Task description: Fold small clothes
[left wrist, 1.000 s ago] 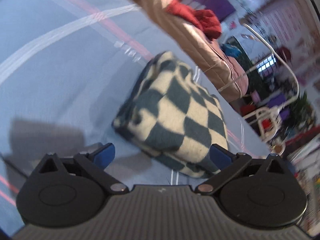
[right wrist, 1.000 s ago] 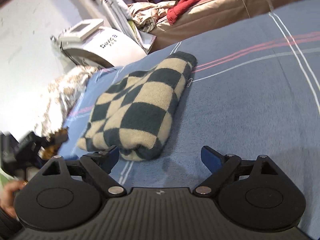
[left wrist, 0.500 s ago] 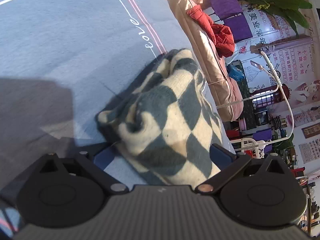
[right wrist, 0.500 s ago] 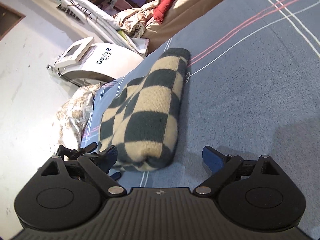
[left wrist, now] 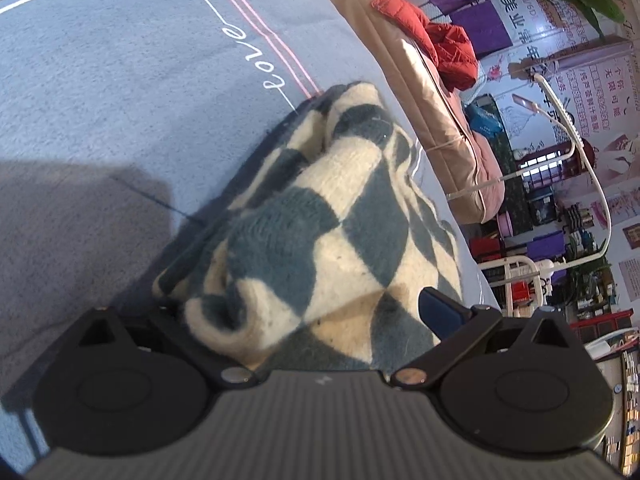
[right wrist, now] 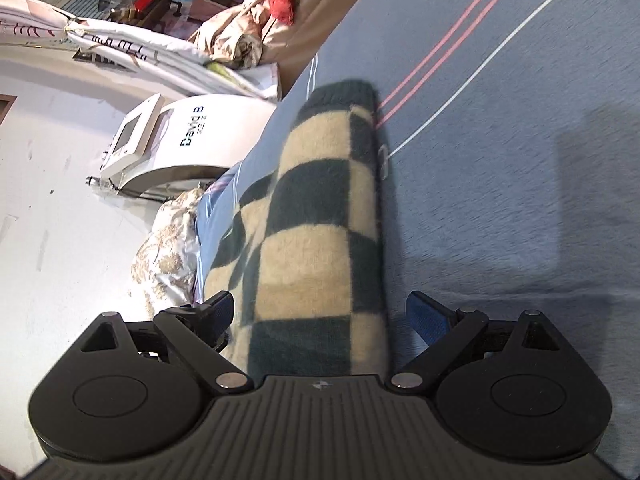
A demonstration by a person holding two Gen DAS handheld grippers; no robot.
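A checkered sweater [left wrist: 328,216] in dark teal and cream is seen folded into a thick bundle, lying on a blue bedspread [left wrist: 100,92]. In the right wrist view the same sweater [right wrist: 316,240] is shown as a long rounded roll stretching away from the camera, with its folded edge toward the open bedspread [right wrist: 520,160] on the right.

The left tool [left wrist: 304,312] is spread wide, and the near end of the bundle is taken in between its fingers. Its right blue pad [left wrist: 440,312] is visible against the knit, while the left pad is hidden under the fabric, which bulges over that side. The right tool [right wrist: 324,316] is likewise spread, with the end of the roll sitting between the two blue pads [right wrist: 428,316]; small gaps are seen between pads and cloth, so nothing is being pinched.

White and pink stripes [left wrist: 256,28] are printed on the bedspread, along with a cursive word just beside the sweater's far end. Beyond the bed's edge, a tan cushion [left wrist: 420,92] with a red garment [left wrist: 436,44] on it is seen in the left wrist view. In the right wrist view, a white machine [right wrist: 188,140] with a screen is set on the floor near a patterned quilt [right wrist: 168,248] and a white wall [right wrist: 44,200].
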